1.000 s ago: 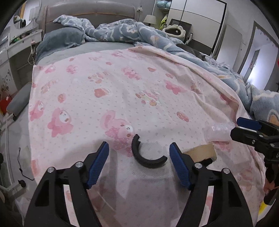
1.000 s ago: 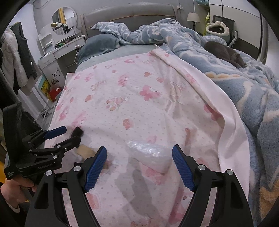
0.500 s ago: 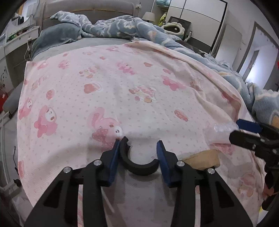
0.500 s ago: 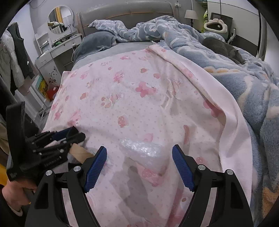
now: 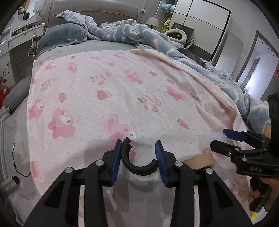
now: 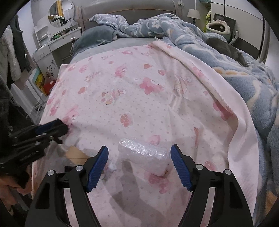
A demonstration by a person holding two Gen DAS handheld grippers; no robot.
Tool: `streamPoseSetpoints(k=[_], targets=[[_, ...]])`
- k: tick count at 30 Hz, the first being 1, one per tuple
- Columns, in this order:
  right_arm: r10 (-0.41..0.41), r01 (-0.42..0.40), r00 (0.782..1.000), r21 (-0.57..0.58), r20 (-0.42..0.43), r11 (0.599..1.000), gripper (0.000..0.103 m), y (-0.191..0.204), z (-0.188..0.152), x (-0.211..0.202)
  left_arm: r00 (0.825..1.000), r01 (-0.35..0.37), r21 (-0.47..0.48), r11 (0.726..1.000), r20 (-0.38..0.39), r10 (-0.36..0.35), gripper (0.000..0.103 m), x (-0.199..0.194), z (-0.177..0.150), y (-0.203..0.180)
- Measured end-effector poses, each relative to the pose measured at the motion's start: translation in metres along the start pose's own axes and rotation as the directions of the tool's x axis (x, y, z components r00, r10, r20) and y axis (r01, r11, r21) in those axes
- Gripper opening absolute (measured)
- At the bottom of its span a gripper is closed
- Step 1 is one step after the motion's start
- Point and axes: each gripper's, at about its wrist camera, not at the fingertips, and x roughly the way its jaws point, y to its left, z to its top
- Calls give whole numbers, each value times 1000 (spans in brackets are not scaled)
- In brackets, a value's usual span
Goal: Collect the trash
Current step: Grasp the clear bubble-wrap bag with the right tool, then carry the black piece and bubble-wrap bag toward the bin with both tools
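Left wrist: black C-shaped plastic piece (image 5: 137,164) clamped in left gripper (image 5: 139,157); right gripper (image 6: 139,167) wide apart w/ nothing held.

Pink blanket (image 5: 108,97) with cartoon bunnies and bears is spread flat right under and ahead of the fingers. Beyond it, far from the fingertips, there's a grey-blue pillow (image 5: 64,35) against a grey padded headboard (image 5: 92,10). Rumpled blue fleece comforter (image 6: 232,57) is piled off to the right of the fingers. White dressing table (image 6: 57,41) with a round mirror (image 6: 60,15) sits far left, and a bedside lamp (image 6: 193,14) far right.
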Motion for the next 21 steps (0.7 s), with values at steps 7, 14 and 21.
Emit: streamPoseSetpoints(k=[7,14,21], targets=[[-28,29,999,26,-17,999,74,-2,3,11,1000,-21,-9,1000,4,21,41,-12,0,16],[-55,57,998,38,-41,998,69,0,6,24,999,-32,5,999,14,32,41,-29,0,27],[-79,79,997,72,-5,994,63,3,16,22,999,-41,13,999,18,40,41,-49,-3,41]])
